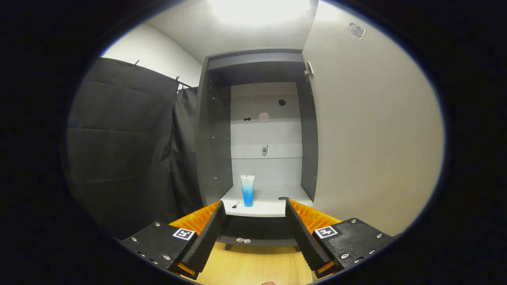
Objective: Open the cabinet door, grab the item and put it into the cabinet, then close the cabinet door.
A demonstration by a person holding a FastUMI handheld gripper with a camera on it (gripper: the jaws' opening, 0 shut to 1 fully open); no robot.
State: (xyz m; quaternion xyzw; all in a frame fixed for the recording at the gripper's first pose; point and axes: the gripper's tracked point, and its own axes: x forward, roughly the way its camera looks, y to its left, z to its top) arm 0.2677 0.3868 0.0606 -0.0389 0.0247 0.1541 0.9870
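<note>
Ahead, tongs (255, 215) gape empty; tube (247, 190) stands shelved.

Claw (255, 221) spread wide and empty, tube (247, 190) upright on cabinet shelf (269, 206) beyond, door (376, 130) open

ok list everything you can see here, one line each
cabinet: 1, dark grey sides with pale back, straight ahead beyond the fingers
cabinet door: 1, pale, swung open to the right of the cabinet
tube: 1, white fading to blue, upright on the cabinet shelf, beyond the fingers
shelf: 1, white, inside the cabinet
curtain: 1, black, left of the cabinet
floor: 1, light wood, below the cabinet
ceiling light: 1, white glare, above the cabinet
gripper: 1, fingers spread open, holding nothing, short of the shelf
</note>
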